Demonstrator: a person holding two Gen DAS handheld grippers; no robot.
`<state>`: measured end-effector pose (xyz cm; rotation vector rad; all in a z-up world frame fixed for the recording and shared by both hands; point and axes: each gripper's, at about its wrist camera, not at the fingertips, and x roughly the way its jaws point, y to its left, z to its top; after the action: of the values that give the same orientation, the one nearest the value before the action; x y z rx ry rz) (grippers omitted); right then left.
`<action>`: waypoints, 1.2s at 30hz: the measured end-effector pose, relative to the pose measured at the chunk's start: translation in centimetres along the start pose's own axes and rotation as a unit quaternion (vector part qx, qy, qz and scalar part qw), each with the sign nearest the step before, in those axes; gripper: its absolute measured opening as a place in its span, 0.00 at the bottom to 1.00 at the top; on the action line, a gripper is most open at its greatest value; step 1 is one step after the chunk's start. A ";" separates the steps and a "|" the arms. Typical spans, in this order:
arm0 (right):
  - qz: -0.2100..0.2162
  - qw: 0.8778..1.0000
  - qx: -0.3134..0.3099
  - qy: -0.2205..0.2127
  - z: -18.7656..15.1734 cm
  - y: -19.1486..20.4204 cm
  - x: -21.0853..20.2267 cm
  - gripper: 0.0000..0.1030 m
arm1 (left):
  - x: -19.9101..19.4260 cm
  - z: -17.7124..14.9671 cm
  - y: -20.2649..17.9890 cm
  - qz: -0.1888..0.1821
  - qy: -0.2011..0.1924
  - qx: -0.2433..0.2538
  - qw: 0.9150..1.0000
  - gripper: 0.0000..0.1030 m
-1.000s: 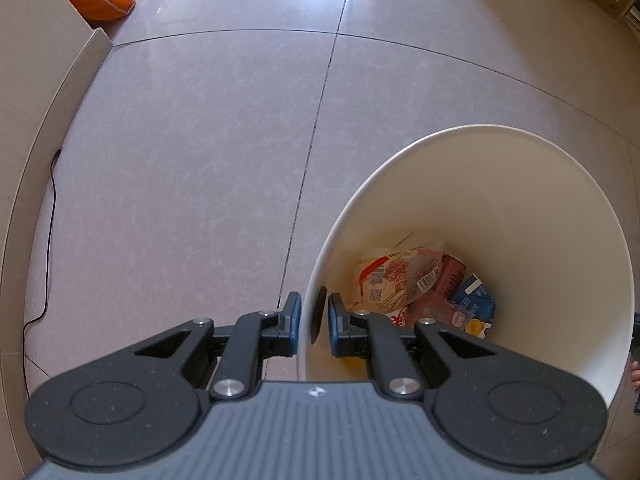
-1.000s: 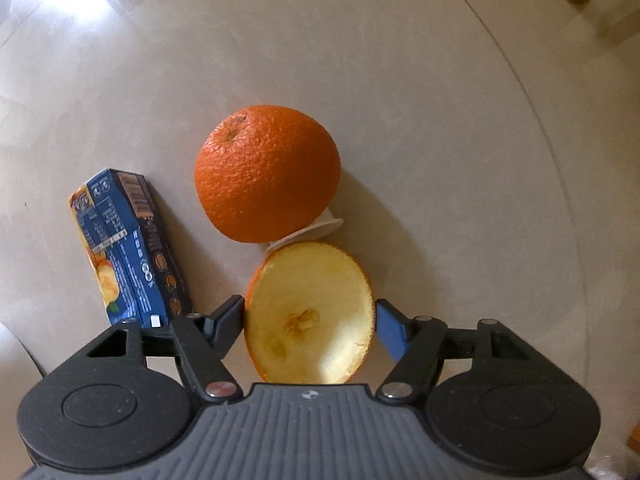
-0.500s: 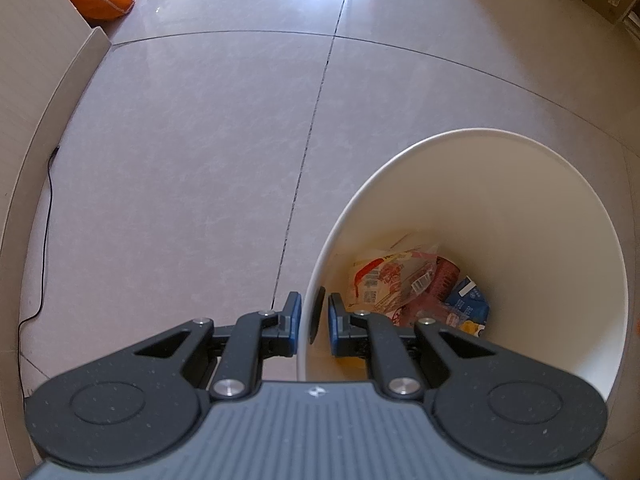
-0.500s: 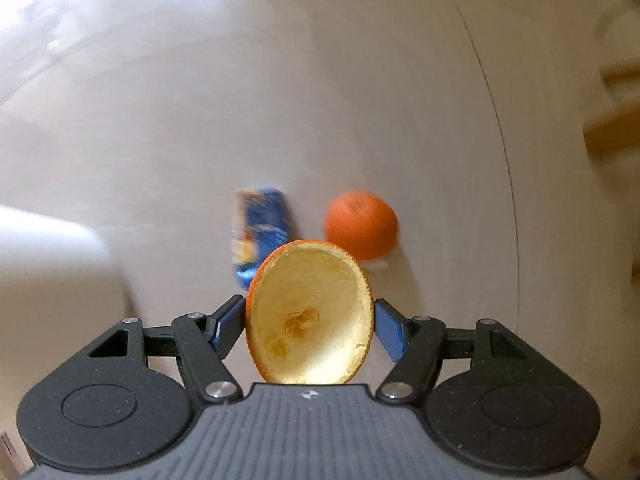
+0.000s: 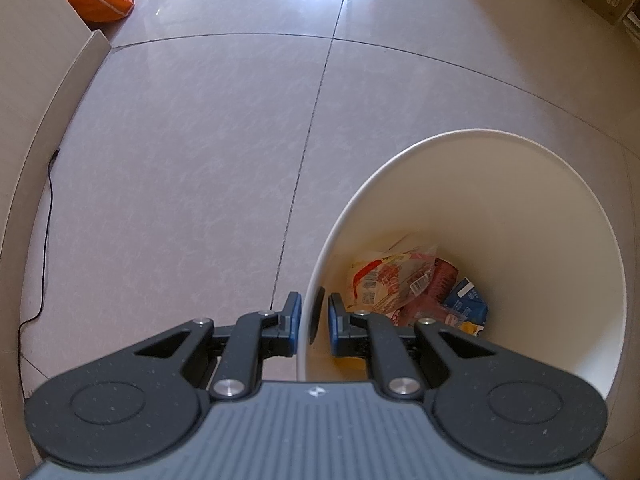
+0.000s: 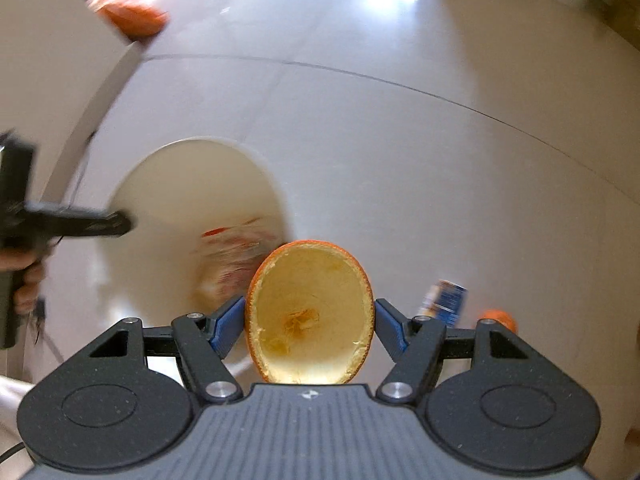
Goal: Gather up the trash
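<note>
Orange peel (image 6: pixel 310 312) sits clamped in right gripper (image 6: pixel 310 322); bin (image 6: pixel 180 184) contents blurred.

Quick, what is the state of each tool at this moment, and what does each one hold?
Left tool: closed on the rim of the white bin.
Right tool: closed on the half orange peel, holding it above the floor.
</note>
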<state>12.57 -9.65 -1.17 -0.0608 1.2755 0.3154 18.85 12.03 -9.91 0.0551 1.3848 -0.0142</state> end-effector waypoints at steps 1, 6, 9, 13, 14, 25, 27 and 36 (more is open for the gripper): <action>0.005 1.000 -0.011 0.001 0.2 0.7 0.0 0.71 | 0.1 0.0 0.0 0.001 0.001 -0.001 1.000 0.11; 0.023 0.998 -0.062 0.005 1.2 5.0 0.3 0.72 | 0.1 0.1 0.1 -0.003 0.003 -0.007 1.000 0.11; 0.035 0.995 -0.091 0.008 0.6 7.4 0.1 0.79 | 0.1 0.1 0.2 -0.005 0.003 -0.006 1.000 0.11; 0.032 0.992 -0.121 -0.005 0.2 8.7 0.3 0.88 | 0.2 0.1 0.3 -0.006 0.004 -0.007 1.000 0.11; 0.027 0.992 -0.125 -0.009 0.2 8.8 0.2 0.89 | 0.2 0.1 0.3 -0.005 0.004 -0.008 1.000 0.11; -0.015 0.995 -0.087 -0.050 0.1 4.5 -1.5 0.90 | 0.6 0.1 0.1 0.002 0.005 -0.006 1.000 0.11; -0.027 0.995 -0.071 -0.059 -0.1 3.0 -1.9 0.91 | 0.6 0.1 0.0 0.001 0.005 -0.006 1.000 0.11; -0.068 0.995 0.032 -0.071 -1.9 -5.5 0.7 0.93 | 0.6 0.0 0.0 0.001 0.005 -0.004 1.000 0.11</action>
<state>12.44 -15.15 -3.12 -0.0694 1.1333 0.1595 19.00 12.08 -10.45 0.0497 1.3942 -0.0073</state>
